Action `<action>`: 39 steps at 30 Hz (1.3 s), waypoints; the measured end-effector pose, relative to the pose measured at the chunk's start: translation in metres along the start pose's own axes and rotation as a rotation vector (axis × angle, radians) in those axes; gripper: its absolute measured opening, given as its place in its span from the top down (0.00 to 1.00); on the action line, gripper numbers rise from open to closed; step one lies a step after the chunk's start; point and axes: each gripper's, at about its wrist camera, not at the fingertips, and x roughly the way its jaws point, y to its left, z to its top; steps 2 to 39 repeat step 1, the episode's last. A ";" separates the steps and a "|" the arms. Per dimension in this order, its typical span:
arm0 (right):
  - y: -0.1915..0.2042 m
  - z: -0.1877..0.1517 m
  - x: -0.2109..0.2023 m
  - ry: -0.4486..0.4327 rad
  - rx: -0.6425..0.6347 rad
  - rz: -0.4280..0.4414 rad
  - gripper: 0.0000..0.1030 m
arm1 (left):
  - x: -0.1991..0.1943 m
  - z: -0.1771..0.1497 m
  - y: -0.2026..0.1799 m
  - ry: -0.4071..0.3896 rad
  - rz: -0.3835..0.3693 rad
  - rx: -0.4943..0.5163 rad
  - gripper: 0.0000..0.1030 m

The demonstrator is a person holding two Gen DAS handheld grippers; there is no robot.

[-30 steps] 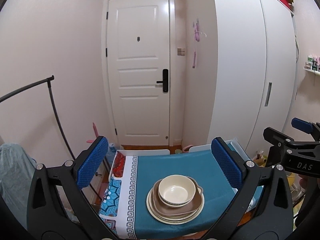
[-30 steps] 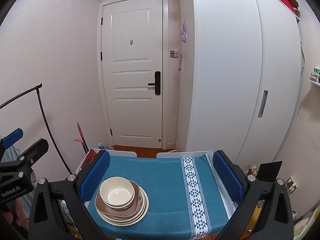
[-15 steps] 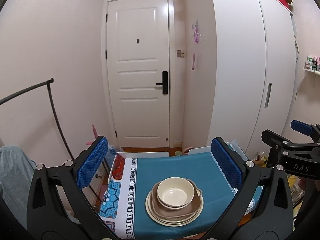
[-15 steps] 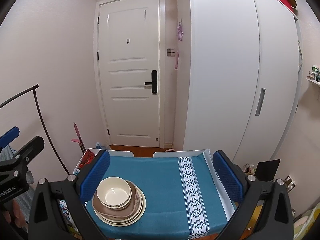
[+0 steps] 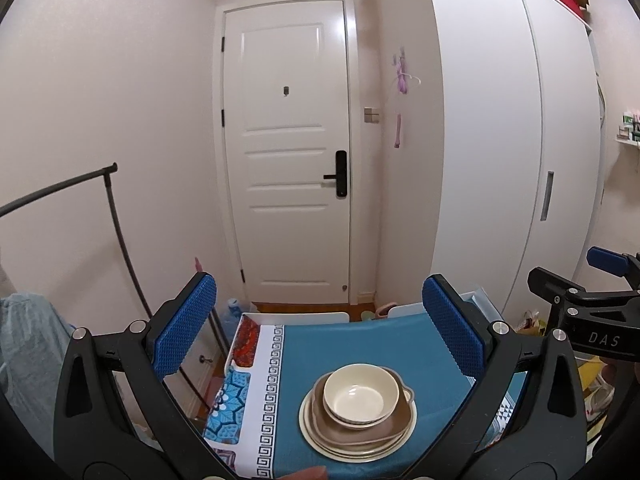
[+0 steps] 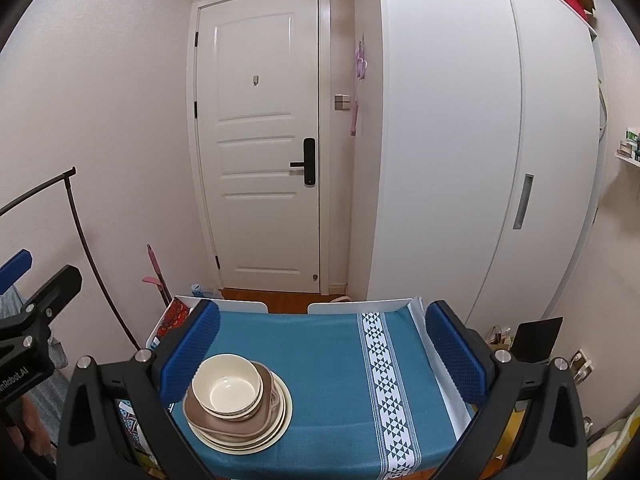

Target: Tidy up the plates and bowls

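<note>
One round, smooth cream bowl (image 5: 361,395) sat on top of a brown dish (image 5: 362,426) and a few flat cream plates (image 5: 320,432), all stacked on the blue cloth (image 6: 332,360) of the bench. The left gripper (image 5: 320,330) and right gripper (image 6: 322,350) hung above the cloth, jaws wide apart, holding nothing.

A white door (image 5: 286,152) with a black handle (image 5: 340,174) stands closed beside a tall white wardrobe (image 5: 500,140). A teal patterned cloth (image 6: 332,364) covers the desk; a dark clothes rail (image 5: 60,188) stands left.
</note>
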 end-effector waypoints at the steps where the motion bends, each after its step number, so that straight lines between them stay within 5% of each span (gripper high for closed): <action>1: 0.001 0.000 0.002 0.002 0.001 -0.001 0.01 | 0.001 0.000 0.001 0.002 -0.004 0.001 0.00; 39: 0.001 0.000 0.002 0.002 0.001 -0.001 0.01 | 0.001 0.000 0.001 0.002 -0.004 0.001 0.00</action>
